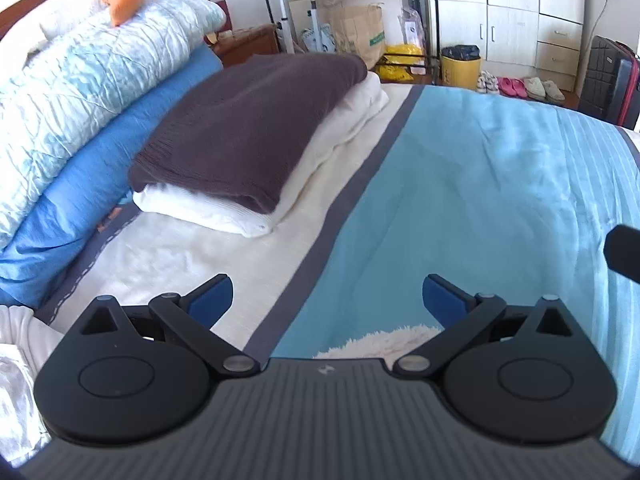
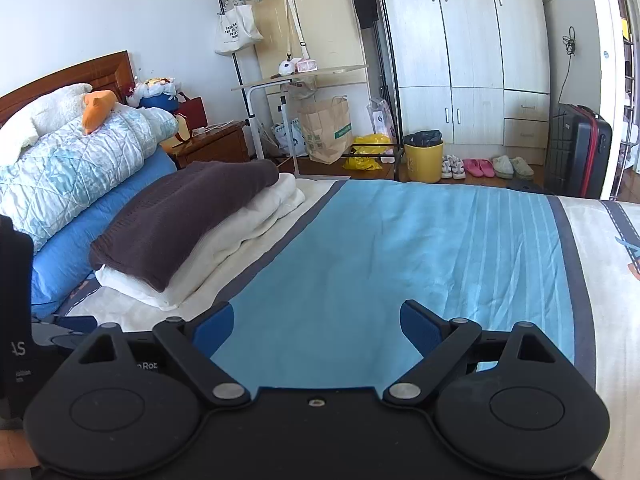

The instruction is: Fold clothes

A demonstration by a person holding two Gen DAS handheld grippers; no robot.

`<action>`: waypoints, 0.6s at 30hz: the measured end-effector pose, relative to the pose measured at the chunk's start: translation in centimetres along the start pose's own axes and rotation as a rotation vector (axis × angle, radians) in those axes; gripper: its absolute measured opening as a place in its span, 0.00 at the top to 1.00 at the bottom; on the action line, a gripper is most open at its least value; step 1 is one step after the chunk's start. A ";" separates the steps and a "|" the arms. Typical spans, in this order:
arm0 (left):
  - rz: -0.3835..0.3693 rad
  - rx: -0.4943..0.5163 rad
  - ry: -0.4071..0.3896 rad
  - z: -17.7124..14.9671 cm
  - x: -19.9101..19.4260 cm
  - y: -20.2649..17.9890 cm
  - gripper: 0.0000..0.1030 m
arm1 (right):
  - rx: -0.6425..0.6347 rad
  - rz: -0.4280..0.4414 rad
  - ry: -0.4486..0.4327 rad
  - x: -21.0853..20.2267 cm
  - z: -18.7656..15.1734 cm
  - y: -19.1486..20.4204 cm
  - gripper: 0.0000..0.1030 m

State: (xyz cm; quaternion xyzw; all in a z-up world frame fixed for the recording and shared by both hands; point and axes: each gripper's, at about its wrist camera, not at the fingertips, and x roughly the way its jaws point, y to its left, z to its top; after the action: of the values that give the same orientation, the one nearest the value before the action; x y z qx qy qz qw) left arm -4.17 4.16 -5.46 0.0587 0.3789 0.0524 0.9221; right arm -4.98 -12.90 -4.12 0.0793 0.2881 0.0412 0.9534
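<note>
Far left: crumpled white clothes (image 1: 16,360), probably unfolded yet, blurred at the frame's edge. Soft, light, limp; best pinched at a hem or corner. Further in, already folded: brown knit (image 1: 240,128) stacked on a white garment (image 1: 332,148). Left gripper (image 1: 328,300) spread wide, holding nothing; below it a fluffy white piece (image 1: 380,340). Right gripper (image 2: 316,328) likewise released, empty. Bed sheet (image 2: 400,248) blue, lightly creased. Beyond: yellow bin (image 2: 423,156), wardrobe (image 2: 460,40), suitcase (image 2: 580,148).
</note>
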 end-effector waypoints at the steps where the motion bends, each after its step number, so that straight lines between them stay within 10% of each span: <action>1: 0.000 -0.002 -0.004 0.0 -0.1 0.0 0.00 | 0.001 0.000 0.001 0.0 0.0 0.0 0.10; 18: 0.000 0.036 -0.013 0.4 -0.6 -0.2 0.00 | 0.021 0.010 0.010 0.2 -0.1 -0.5 0.10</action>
State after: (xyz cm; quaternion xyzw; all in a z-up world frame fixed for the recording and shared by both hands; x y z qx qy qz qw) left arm -4.34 3.80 -4.77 0.0755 0.3740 0.0453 0.9232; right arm -4.83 -13.40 -4.38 0.0906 0.2927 0.0434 0.9509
